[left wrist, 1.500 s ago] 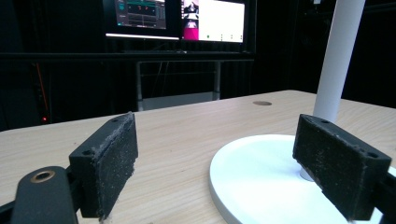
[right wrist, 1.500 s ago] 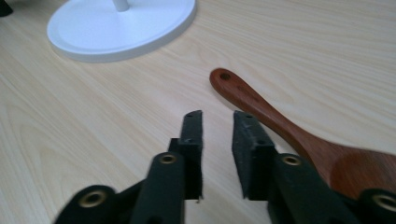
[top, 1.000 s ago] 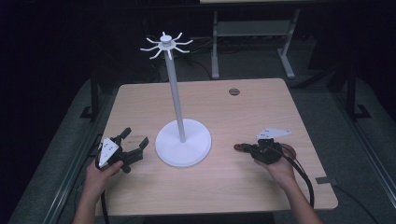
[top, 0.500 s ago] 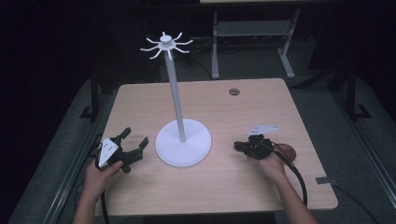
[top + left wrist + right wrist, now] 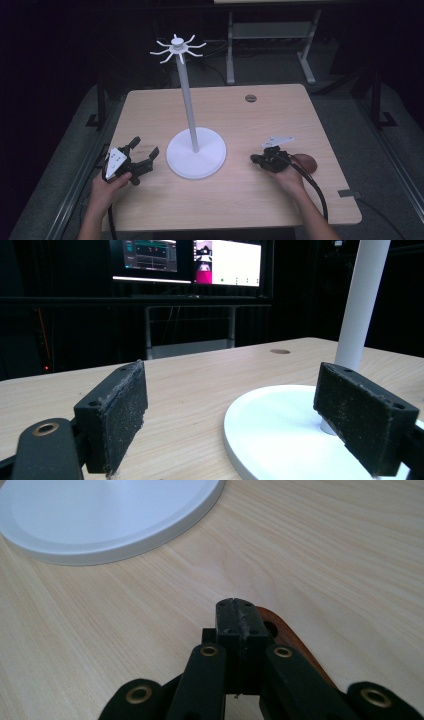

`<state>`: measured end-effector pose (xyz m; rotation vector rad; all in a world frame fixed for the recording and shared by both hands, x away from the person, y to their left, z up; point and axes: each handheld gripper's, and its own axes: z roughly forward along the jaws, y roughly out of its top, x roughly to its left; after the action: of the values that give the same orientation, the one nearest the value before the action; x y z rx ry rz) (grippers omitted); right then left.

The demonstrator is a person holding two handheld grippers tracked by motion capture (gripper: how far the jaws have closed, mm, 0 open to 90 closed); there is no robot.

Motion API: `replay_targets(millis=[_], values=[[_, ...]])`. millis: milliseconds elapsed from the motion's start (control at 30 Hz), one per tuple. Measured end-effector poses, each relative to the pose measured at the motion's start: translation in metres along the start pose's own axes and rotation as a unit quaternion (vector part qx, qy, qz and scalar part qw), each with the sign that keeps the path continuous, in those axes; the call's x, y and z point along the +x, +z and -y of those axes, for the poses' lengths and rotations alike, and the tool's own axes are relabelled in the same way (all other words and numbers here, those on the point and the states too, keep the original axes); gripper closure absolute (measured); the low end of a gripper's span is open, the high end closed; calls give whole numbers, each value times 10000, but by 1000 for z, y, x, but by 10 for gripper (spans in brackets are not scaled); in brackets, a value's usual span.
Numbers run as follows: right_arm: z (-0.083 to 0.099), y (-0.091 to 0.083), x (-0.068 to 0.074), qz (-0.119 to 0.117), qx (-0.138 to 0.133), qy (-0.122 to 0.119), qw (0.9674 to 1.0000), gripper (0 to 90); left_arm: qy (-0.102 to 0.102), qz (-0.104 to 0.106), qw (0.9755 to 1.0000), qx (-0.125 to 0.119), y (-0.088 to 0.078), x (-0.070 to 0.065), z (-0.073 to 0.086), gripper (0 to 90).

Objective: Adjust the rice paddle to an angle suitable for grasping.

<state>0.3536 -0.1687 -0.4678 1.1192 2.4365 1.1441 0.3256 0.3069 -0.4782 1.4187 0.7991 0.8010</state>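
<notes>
The right gripper (image 5: 260, 159) has slid inward, pinching a brown spoon (image 5: 287, 635); lift it level while the left gripper (image 5: 145, 150) waits spread

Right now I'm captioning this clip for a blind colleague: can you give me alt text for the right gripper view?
The right tool, its two black jaws pressed together, points down at a light wooden table, with a reddish-brown wooden piece lying just beneath and beside its tip. The round white base of a stand sits on the table at the upper left.
</notes>
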Motion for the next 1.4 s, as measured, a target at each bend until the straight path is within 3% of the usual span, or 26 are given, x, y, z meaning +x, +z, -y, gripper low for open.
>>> replay_targets(millis=[567,1100,1400], values=[[4,0,-8,140,44,196,9997,898,-6,3,10000,2,0,0,0,134],[7,-5,-20,459,26,522,9976,898,2,10,10000,3,0,0,0,134],[9,-7,-29,780,63,732,9942,898,1,10,10000,2,0,0,0,134]])
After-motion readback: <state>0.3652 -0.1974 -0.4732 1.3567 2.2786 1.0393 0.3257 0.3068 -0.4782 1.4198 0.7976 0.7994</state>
